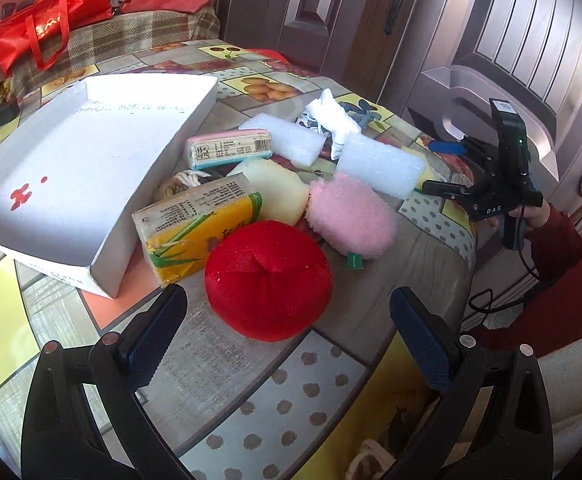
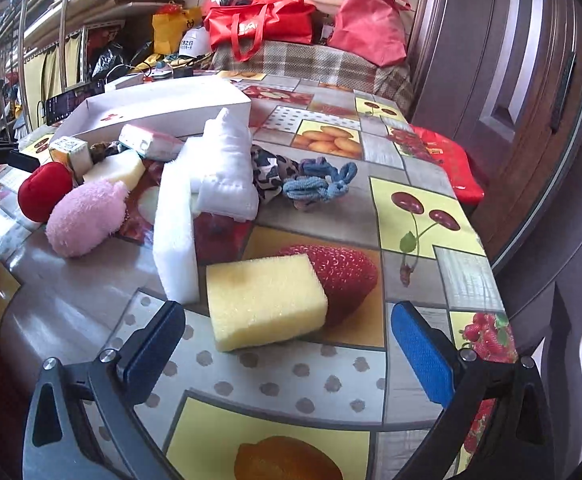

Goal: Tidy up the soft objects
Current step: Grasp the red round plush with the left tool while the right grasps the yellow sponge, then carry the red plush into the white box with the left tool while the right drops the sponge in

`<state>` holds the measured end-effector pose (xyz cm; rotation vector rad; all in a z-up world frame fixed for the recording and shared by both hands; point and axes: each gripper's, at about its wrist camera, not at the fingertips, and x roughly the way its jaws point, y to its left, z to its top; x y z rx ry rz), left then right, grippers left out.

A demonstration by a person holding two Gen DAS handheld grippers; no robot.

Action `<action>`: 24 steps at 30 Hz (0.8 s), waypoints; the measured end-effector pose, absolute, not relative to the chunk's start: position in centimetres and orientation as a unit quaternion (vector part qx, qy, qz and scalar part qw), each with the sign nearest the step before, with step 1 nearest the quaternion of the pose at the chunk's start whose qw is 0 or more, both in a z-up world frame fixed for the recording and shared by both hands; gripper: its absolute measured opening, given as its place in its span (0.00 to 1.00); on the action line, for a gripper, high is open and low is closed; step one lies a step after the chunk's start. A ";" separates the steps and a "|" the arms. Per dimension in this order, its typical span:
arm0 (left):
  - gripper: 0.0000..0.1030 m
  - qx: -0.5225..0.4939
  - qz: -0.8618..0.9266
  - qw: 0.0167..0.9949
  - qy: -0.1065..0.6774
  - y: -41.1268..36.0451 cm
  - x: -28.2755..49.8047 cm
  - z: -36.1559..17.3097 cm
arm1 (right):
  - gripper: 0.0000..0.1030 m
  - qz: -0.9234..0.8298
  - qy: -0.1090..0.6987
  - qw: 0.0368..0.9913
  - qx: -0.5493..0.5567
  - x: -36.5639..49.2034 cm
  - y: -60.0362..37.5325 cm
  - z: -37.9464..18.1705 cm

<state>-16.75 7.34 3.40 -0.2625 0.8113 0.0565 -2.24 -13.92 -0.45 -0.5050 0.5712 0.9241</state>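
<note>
My left gripper [image 1: 287, 336] is open, its blue pads just short of a red plush ball [image 1: 269, 278] that lies between them. Behind the ball lie a pink plush [image 1: 351, 218], a yellow tissue pack [image 1: 199, 230], a cream sponge [image 1: 275, 190], a pink-blue tissue pack [image 1: 229, 148] and white foam blocks [image 1: 379, 166]. An empty white cardboard tray [image 1: 23, 168] sits to the left. My right gripper [image 2: 289, 344] is open, close in front of a yellow sponge [image 2: 265, 306]. White foam [image 2: 175, 236], a folded white cloth [image 2: 231, 168] and blue hair ties [image 2: 319, 186] lie beyond it.
The table [image 2: 419, 184] has a fruit-print cover; its right edge drops off beside brown wooden doors [image 2: 503, 92]. Red bags [image 2: 267, 24] rest on a checked seat behind the table. A red-sleeved arm [image 1: 563, 264] holds the right gripper [image 1: 451, 168] at the table's right edge.
</note>
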 end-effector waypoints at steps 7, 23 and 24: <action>0.90 -0.113 0.027 0.896 0.429 7.4 -14.0 2.3 | 1.00 0.449 0.256 0.813 -0.269 -1.9 -12.7 0.0; 0.61 -0.079 0.061 0.941 0.324 7.3 -18.9 5.5 | 0.53 0.476 0.223 0.845 -0.097 -1.8 -17.1 5.5; 0.61 -0.074 0.078 0.951 0.291 7.8 -19.7 6.5 | 0.54 0.479 0.200 0.852 -0.068 -2.2 -17.4 6.7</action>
